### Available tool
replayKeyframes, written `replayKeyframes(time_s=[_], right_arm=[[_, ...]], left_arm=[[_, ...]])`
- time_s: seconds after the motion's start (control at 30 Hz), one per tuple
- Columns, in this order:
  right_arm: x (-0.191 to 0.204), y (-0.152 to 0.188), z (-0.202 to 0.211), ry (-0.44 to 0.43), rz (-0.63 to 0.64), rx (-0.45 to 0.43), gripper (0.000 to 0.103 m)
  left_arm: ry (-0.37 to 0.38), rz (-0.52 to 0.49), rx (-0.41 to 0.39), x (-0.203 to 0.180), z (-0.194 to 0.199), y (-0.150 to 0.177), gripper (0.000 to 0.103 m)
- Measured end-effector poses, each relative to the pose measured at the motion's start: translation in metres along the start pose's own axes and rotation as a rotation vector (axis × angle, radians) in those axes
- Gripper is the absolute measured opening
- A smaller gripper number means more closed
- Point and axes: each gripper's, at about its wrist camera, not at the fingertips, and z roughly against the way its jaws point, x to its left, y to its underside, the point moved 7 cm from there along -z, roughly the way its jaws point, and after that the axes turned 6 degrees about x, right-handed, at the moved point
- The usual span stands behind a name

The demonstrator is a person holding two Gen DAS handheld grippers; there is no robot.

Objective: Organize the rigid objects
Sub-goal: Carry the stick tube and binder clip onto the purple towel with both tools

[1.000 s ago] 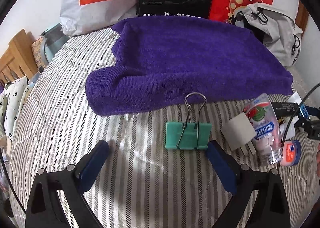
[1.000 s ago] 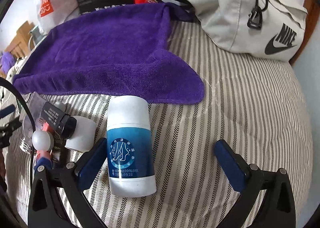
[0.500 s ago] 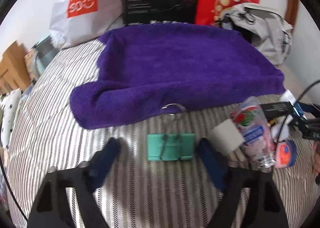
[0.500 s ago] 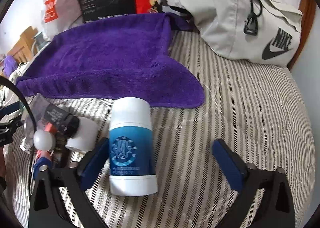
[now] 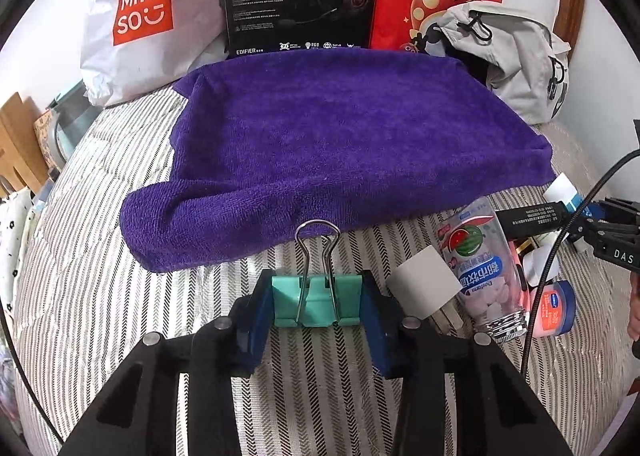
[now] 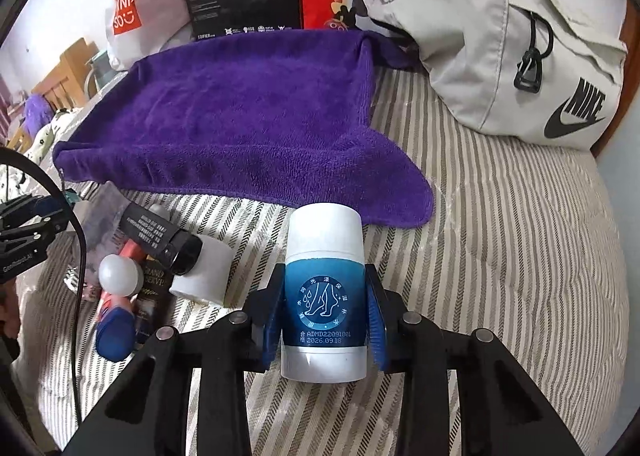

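Observation:
A green binder clip (image 5: pixel 316 302) with wire handles lies on the striped bedding just in front of the purple towel (image 5: pixel 340 136). My left gripper (image 5: pixel 316 306) is shut on it, blue pads pressed to both sides. In the right wrist view a white and blue stick tube (image 6: pixel 324 296) lies on the bedding, and my right gripper (image 6: pixel 325 314) is shut on its blue body. The purple towel (image 6: pixel 240 116) spreads flat beyond it.
A clear bottle with white cap (image 5: pixel 476 268), a small pink jar (image 5: pixel 554 310) and a black tube (image 5: pixel 532 218) lie right of the clip. Small bottles and tubes (image 6: pixel 160 256) cluster left of the stick tube. A grey backpack (image 6: pixel 500 36), boxes and a white bag (image 5: pixel 148 16) line the back.
Both grippers moved forward and went from wide open to shut: the left around the binder clip, the right around the stick tube.

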Motion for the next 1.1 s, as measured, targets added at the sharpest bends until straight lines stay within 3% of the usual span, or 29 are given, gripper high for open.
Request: replayKeyframes(time_s=[0.4,0.77,1.1], right_arm=[[0.012,-0.002,0.026,-0.071,0.001,0.024,0.036],[0.026,-0.023,0.035,-0.134,0.024,0.006,0.036],[0.048,-0.030,0.040,-0.202,0.056,-0.005,0.036]], left_arm=[[0.081,0.031,-0.003,0.009,0.018,-0.006,0.039],[0.078,0.033,-0.017,0.018,0.040,-0.019,0.039],[0.094,0.080,-0.004,0.031,0.045,0.003,0.039]])
